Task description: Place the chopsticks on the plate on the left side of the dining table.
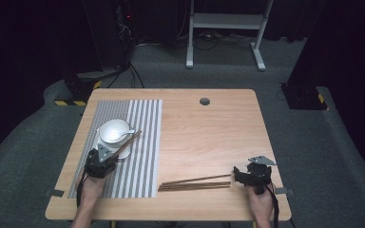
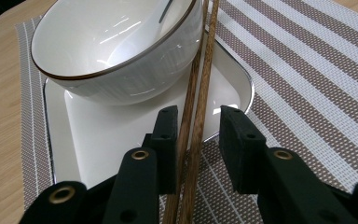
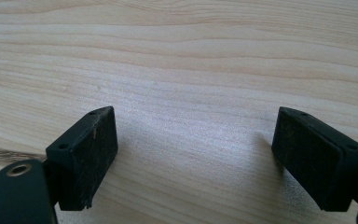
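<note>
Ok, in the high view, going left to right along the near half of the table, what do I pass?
Left gripper on the striped placemat → loose chopsticks on bare wood → right gripper, jaws open.

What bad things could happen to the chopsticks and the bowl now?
The left gripper has its jaws apart around the pair of chopsticks, which lean on the white bowl. Pulling back carelessly might drag them along or make them roll off the plate onto the striped mat. A bump might also nudge the bowl, which sits near the plate's far edge.
</note>
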Motion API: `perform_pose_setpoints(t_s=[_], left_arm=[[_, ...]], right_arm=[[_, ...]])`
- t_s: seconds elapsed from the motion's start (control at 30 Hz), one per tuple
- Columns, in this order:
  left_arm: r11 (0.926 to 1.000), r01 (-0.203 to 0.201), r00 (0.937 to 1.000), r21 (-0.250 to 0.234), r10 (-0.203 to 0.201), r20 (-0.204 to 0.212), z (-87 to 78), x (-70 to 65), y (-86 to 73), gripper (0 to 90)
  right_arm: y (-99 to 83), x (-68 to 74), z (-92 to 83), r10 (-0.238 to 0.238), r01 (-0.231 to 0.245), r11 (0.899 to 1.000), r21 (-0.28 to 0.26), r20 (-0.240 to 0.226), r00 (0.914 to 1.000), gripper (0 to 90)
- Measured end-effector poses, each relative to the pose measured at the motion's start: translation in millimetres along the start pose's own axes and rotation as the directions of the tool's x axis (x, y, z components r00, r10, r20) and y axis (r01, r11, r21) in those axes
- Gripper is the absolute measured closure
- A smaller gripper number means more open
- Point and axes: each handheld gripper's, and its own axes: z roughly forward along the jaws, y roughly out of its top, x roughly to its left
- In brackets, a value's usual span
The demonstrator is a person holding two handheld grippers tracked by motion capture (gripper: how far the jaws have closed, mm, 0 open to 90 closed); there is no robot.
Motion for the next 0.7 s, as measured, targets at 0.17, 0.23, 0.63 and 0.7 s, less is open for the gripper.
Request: perform_pose_setpoints(t_s=[0.17,0.23,0.63,0.7], left_arm=[[1.0,0.009,0.9999,0.003,-0.009,0.004,0.7,-0.2,-2.1,66.4],[1.0,0.01,1.0,0.001,-0.01,0.002,0.9,-0.8,-2.3,66.4],[0.9996,0.027,0.9996,0.001,-0.027,-0.005,3.2,1.8,-4.1,66.1],[0.9994,0.034,0.9994,0.0,-0.034,-0.008,3.6,2.9,-4.6,66.0]], right_arm=[[0.0,0.0,0.0,0.0,0.0,1.0,0.0,0.0,1.0,13.8],[0.0,0.0,0.0,0.0,0.0,1.0,0.0,0.0,1.0,13.8],[0.0,0.0,0.0,0.0,0.0,1.0,0.0,0.0,1.0,13.8],[0.0,0.0,0.0,0.0,0.0,1.0,0.0,0.0,1.0,13.7]])
